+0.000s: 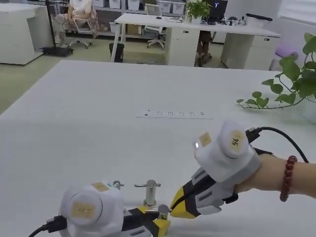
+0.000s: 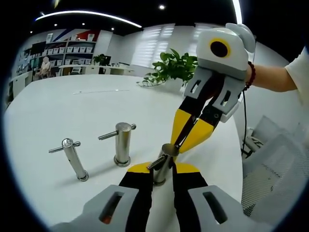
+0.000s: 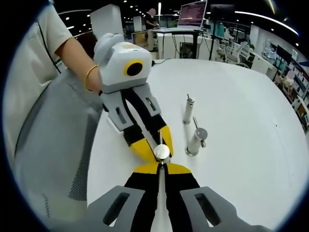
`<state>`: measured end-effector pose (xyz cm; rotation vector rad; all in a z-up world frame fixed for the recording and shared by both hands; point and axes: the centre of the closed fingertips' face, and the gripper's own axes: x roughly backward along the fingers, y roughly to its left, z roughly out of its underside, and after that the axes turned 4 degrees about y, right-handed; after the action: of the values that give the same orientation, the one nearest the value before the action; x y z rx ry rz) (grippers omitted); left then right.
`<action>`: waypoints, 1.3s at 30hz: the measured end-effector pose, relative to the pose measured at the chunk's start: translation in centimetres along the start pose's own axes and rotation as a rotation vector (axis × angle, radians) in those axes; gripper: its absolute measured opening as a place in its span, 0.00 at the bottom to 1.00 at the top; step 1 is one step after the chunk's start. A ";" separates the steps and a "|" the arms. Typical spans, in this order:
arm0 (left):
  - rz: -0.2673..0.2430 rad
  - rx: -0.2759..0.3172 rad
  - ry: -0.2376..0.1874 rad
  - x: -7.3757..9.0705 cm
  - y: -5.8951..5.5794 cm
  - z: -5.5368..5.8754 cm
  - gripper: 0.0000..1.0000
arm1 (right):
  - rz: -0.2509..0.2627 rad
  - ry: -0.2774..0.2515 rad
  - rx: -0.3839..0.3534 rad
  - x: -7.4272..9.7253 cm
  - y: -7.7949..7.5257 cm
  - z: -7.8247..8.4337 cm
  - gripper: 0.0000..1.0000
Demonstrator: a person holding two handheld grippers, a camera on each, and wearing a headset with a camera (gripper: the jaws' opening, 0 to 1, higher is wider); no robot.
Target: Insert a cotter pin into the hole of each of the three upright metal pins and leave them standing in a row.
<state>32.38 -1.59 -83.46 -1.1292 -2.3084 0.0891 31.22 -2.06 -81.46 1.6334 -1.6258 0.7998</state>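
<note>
Left gripper [image 2: 162,170] clamped around the near metal pin [image 2: 167,150], right gripper [image 3: 162,169] pinched nearly closed on a cotter pin [image 2: 154,163] at its head, middle pin [image 2: 123,143] and far pin [image 2: 72,157] alongside, white table [image 2: 72,104], leafy plant [image 2: 174,67], office shelves [image 2: 72,50] beyond

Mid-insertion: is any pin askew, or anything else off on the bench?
Only the far pin gives pause: it leans in the left gripper view, beside the straight middle pin. The right gripper view shows it nearly upright, so the lens may cause this. The left gripper holds the near pin straight. Nothing else looks odd.
</note>
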 end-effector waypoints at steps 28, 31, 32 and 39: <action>-0.034 -0.093 0.080 1.0 0.6 0.9 0.22 | 0.050 -0.085 -0.077 -1.8 -0.2 -1.5 0.20; -0.032 -0.100 0.084 1.0 0.6 0.9 0.22 | 0.051 -0.085 -0.068 -1.9 -0.2 -1.5 0.16; -0.031 -0.103 0.085 1.1 0.6 0.9 0.22 | 0.053 -0.087 -0.065 -2.0 -0.1 -1.5 0.16; -0.032 -0.103 0.085 1.3 0.7 0.9 0.22 | 0.060 -0.101 -0.066 -2.0 -0.2 -1.5 0.14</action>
<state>31.75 -0.03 -83.77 -1.1237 -2.2765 -0.0900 31.44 0.31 -82.20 1.6084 -1.7602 0.6955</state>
